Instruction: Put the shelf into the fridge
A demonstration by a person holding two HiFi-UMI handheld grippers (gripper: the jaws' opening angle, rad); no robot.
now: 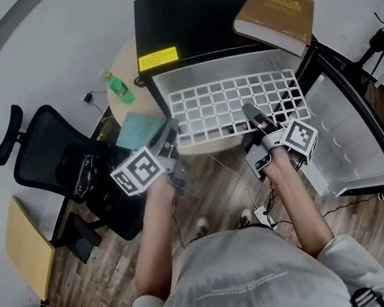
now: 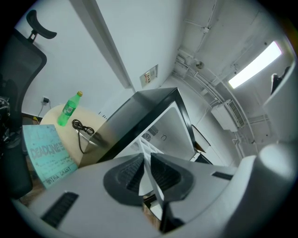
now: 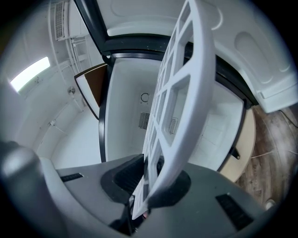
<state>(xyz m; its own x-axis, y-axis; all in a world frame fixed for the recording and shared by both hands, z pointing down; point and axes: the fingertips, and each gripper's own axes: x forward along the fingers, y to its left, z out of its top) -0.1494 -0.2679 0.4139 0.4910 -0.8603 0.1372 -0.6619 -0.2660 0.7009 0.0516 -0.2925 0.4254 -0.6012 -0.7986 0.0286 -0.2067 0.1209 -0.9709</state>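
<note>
White shelf (image 1: 211,137) edge at fridge (image 1: 186,21) mouth

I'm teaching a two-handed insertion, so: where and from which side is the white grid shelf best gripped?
Grip the shelf by its solid near rim, one tool toward each end, coming from the side away from the fridge. It is thin and flat, so jaws close across the rim, and the far edge is left free to enter first. The left tool and right tool hold it so.

The fridge (image 3: 125,107) gapes open ahead; its swung-out door (image 1: 350,133) walls the right, while an office chair (image 1: 49,156) and round bench (image 1: 128,62) crowd the left.
</note>
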